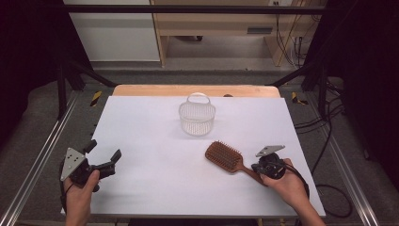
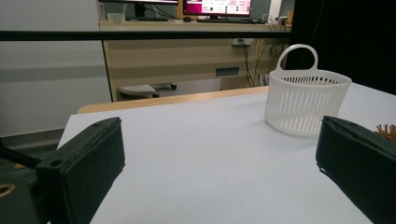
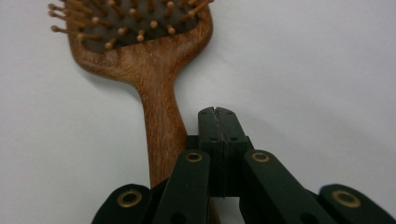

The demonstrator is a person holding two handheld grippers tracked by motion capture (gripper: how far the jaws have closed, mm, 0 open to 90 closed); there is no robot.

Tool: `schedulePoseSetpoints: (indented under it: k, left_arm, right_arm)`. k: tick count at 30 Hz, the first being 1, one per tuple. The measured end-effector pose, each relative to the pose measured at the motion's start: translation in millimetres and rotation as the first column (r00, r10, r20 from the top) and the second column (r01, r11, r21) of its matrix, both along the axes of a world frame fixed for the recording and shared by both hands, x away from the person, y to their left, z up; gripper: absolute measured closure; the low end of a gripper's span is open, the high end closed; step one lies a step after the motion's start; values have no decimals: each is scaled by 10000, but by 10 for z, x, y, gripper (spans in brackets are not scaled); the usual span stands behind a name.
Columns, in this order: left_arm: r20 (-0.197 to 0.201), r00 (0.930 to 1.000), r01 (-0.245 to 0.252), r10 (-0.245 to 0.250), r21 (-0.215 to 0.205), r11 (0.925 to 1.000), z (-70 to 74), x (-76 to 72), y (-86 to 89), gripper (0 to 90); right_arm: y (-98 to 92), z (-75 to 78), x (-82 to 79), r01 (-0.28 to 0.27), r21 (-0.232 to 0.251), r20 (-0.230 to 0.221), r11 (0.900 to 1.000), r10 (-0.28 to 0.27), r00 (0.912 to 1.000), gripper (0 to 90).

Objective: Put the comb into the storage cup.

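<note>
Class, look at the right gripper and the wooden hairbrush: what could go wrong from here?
1. The right gripper is shut beside the hairbrush handle, not around it; lifting would likely leave the brush on the table.
2. Pressing down there might nudge or spin the brush across the smooth table.
3. The white basket looks light, so a dropped brush could tip it.

Even overhead light, white table [image 1: 155,188] bright, surroundings dark; soft shadows; slight blur throughout.

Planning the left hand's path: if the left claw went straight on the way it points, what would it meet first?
Probably the white slotted basket, slightly right of the open left claw; bare table lies between, though depth is unclear.
</note>
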State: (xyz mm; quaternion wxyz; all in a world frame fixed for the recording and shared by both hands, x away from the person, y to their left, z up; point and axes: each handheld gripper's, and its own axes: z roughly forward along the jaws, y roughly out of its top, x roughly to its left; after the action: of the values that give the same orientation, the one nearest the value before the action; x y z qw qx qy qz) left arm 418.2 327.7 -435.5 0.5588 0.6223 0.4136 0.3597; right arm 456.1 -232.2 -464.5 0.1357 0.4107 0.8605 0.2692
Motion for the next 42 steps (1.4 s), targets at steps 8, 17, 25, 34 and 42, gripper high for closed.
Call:
schedulePoseSetpoints:
  k: [8,17,25,34,42]
  left_arm:
    - [-18,10000,17,-17,-7,10000,-2,-1,-3,14]
    - [-11,10000,30,-30,19,10000,0,2,-5,14]
    - [-22,10000,17,-16,45,10000,-2,3,-3,15]
    - [-33,10000,-6,6,114,9999,-3,2,-10,15]
    - [-20,10000,16,-16,153,9999,-2,0,-16,14]
  right_arm:
    - [60,12,-72,79,323,-498,9994,-63,9987,900]
    - [128,19,-112,16,577,-711,9983,25,9975,900]
    - [122,125,-150,240,763,-408,9968,-209,9989,844]
    - [261,167,-154,307,772,-744,9965,-250,9969,339]
    - [385,147,-84,591,543,-495,9968,-564,9972,86]
